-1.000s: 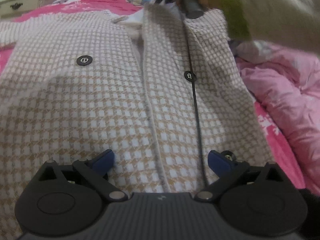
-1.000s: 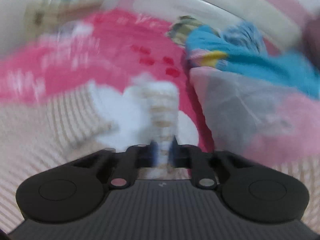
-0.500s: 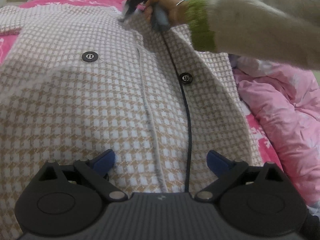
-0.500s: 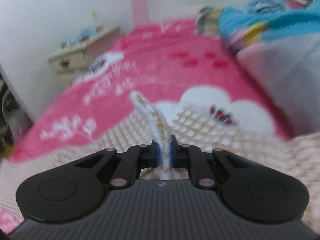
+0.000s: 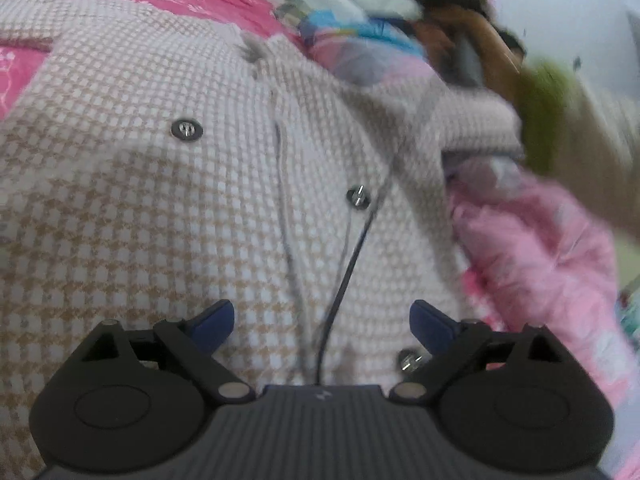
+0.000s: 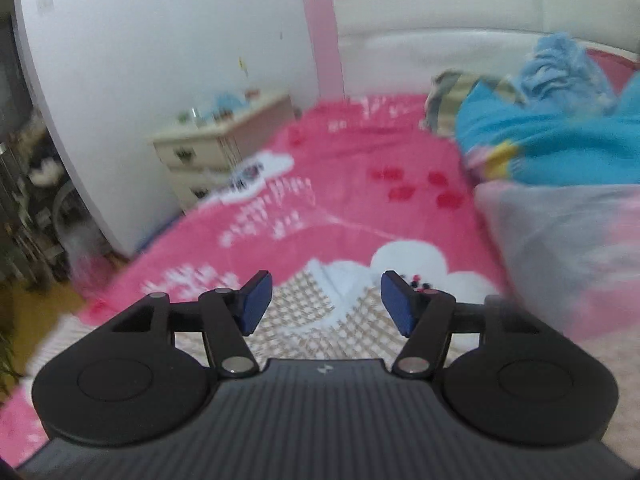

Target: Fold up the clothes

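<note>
Jacket (image 5: 168, 208), checked tan and white with dark buttons, lies spread across the pink bed (image 6: 352, 184). Left gripper (image 5: 322, 320) hovers over its front, fingers wide apart and empty. Right gripper (image 6: 326, 300) is above the jacket's collar edge, fingers opening, gripping nothing. Blue clothes (image 6: 560, 136) are heaped near the headboard.
</note>
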Demonstrator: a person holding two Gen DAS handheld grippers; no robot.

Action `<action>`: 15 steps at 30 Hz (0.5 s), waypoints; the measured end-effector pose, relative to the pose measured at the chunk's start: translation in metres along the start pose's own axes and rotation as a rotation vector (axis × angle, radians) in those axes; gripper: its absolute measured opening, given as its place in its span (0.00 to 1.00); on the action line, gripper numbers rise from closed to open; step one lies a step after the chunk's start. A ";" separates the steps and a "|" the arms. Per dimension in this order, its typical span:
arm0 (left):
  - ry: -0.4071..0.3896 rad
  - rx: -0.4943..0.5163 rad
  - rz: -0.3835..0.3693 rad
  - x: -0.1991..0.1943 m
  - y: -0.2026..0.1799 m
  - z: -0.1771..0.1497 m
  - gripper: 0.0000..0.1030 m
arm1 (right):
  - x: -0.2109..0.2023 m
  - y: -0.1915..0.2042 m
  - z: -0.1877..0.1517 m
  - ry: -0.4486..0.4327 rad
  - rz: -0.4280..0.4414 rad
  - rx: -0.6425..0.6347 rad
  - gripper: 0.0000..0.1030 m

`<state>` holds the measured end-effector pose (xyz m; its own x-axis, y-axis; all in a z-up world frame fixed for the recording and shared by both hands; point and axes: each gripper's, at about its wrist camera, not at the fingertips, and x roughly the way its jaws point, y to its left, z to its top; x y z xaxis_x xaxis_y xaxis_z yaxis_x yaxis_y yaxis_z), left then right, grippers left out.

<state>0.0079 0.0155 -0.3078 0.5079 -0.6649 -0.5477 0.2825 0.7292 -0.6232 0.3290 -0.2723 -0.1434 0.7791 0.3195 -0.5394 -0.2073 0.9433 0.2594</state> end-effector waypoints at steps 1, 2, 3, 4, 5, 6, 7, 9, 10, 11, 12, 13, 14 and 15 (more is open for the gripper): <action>-0.020 -0.022 -0.027 -0.005 0.002 0.002 0.92 | -0.019 -0.004 -0.003 0.004 0.001 -0.003 0.57; -0.036 -0.044 -0.058 -0.010 0.004 0.003 0.92 | -0.038 -0.008 -0.008 0.010 -0.006 -0.007 0.56; -0.053 -0.068 -0.086 -0.015 0.007 0.004 0.92 | -0.056 -0.012 -0.014 0.017 -0.015 -0.010 0.54; -0.069 -0.093 -0.113 -0.020 0.009 0.004 0.92 | -0.070 -0.015 -0.021 0.028 -0.014 -0.014 0.52; -0.082 -0.114 -0.138 -0.024 0.010 0.005 0.92 | -0.081 -0.017 -0.029 0.047 -0.014 -0.028 0.50; -0.095 -0.136 -0.164 -0.028 0.012 0.005 0.92 | -0.086 -0.015 -0.038 0.084 -0.018 -0.059 0.49; -0.108 -0.157 -0.190 -0.032 0.014 0.006 0.92 | -0.086 -0.011 -0.049 0.127 -0.023 -0.098 0.48; -0.122 -0.168 -0.209 -0.037 0.014 0.005 0.91 | -0.078 0.003 -0.072 0.225 -0.014 -0.153 0.47; -0.118 -0.158 -0.201 -0.037 0.011 0.004 0.91 | -0.069 0.010 -0.083 0.271 -0.005 -0.157 0.46; -0.105 -0.143 -0.185 -0.035 0.008 0.003 0.90 | -0.058 0.019 -0.093 0.305 0.000 -0.155 0.45; -0.084 -0.125 -0.168 -0.031 0.005 0.001 0.88 | -0.045 0.029 -0.103 0.334 0.008 -0.145 0.45; -0.064 -0.108 -0.151 -0.027 0.002 0.000 0.84 | -0.033 0.037 -0.112 0.355 0.015 -0.137 0.45; -0.040 -0.089 -0.136 -0.022 -0.001 -0.001 0.83 | -0.020 0.046 -0.120 0.368 0.001 -0.143 0.44; -0.016 -0.070 -0.122 -0.016 -0.003 -0.003 0.78 | -0.009 0.054 -0.127 0.379 -0.021 -0.150 0.41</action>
<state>-0.0038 0.0231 -0.2988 0.4860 -0.7452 -0.4566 0.2864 0.6294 -0.7224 0.2357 -0.2134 -0.2260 0.5169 0.2844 -0.8074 -0.2998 0.9436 0.1404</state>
